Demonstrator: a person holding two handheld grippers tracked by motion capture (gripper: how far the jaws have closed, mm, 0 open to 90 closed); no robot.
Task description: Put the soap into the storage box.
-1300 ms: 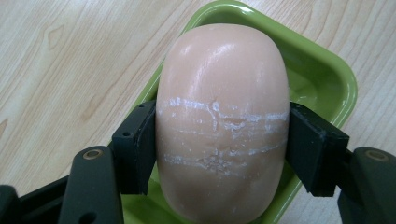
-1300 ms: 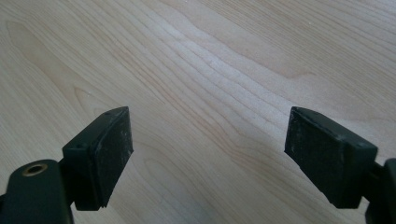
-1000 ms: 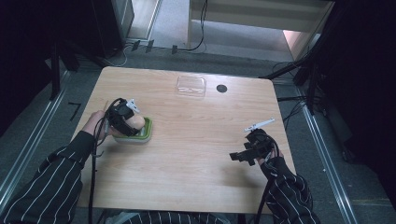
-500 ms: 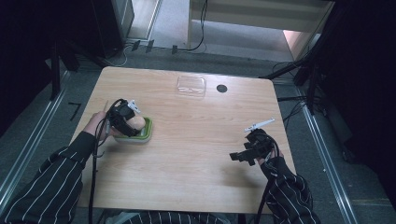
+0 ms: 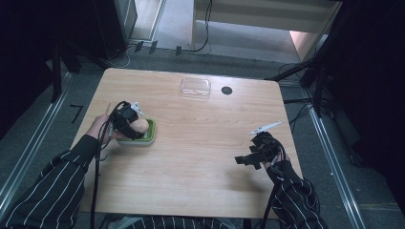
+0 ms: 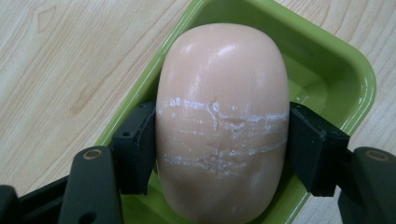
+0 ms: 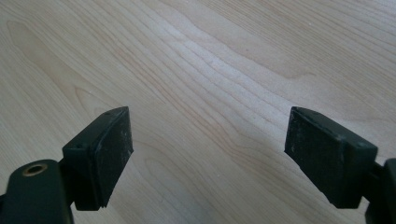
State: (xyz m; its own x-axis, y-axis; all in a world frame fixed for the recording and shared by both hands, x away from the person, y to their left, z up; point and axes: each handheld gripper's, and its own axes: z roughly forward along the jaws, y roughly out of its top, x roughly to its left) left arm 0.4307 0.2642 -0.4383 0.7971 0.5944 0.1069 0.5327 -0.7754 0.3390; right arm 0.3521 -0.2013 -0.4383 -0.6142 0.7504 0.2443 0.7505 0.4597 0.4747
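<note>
Soap (image 6: 222, 126) lengthwise along green dish (image 6: 345, 74), left claw (image 6: 222, 149) clamping sides

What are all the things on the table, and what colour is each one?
soap bar: 1, pale pink, over the green dish, pinched by the left gripper
dish: 1, green, left side of the table
clear lid or box: 1, see-through, far edge
round hole or cap: 1, black, beside the clear piece
table: 1, light wood
left gripper: 1, black, shut on the soap
right gripper: 1, black, open over bare wood
</note>
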